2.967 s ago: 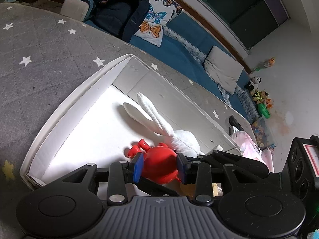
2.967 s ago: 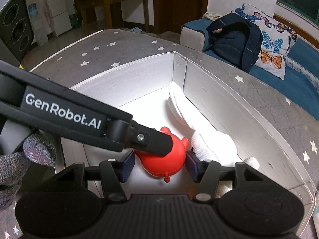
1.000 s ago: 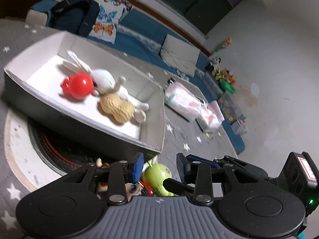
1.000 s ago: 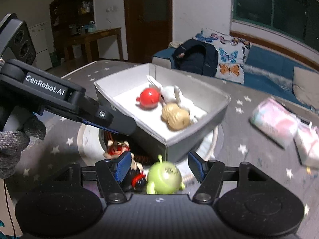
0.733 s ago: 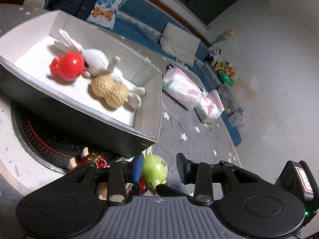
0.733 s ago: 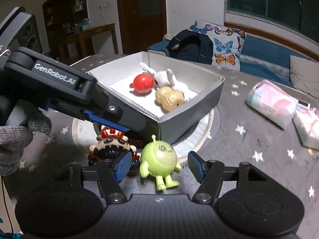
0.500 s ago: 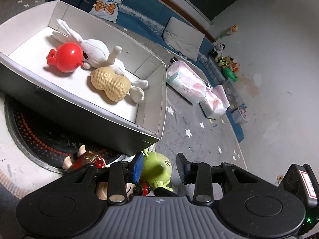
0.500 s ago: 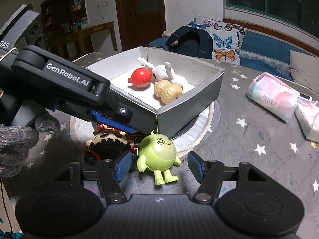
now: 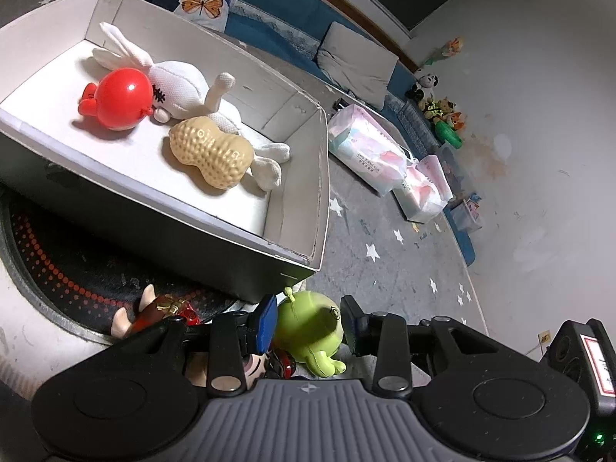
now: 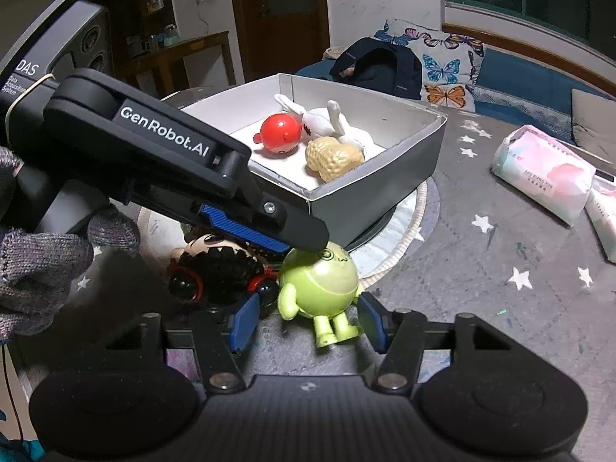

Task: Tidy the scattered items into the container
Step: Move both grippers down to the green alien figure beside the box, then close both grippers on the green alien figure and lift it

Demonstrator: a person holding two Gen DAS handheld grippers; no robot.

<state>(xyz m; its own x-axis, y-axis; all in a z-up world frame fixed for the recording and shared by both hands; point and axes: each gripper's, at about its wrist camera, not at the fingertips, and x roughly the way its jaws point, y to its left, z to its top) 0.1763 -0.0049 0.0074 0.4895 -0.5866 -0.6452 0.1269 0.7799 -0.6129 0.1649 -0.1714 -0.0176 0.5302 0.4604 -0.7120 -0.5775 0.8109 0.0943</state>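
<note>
Toys lie on a grey star-patterned surface [image 10: 500, 308] beside a shallow grey box [image 10: 385, 184] with a white inside, seen from two gripper cameras. Inside the box rest a round red toy [image 10: 280, 131], a white plush rabbit [image 10: 327, 123] and a tan peanut-shaped toy [image 10: 334, 157], the peanut lying against the rabbit. Just outside the near wall of the box sits a round green figure [image 10: 317, 281] with small arms and legs, and touching its side is a dark-haired doll [image 10: 219, 269] in red and black. The right gripper [image 10: 308, 321] has its blue-padded jaws on either side of the green figure; the jaws are closing, with small gaps at both pads, so they do not yet press on it. The left gripper [image 9: 308, 323] reaches in from the other side, its jaws apart, with the same green figure [image 9: 310, 327] seen between them; in the right wrist view its tip is at the top of the figure's head, though whether it touches cannot be told. A gloved hand [image 10: 38, 261] holds the left gripper's handle. Two pink and white soft packs [image 10: 543, 173] lie on the surface well apart from the box. Behind stands a blue sofa [image 10: 519, 73] with a butterfly-print cushion [image 10: 442, 65] and a dark backpack [image 10: 377, 65].
</note>
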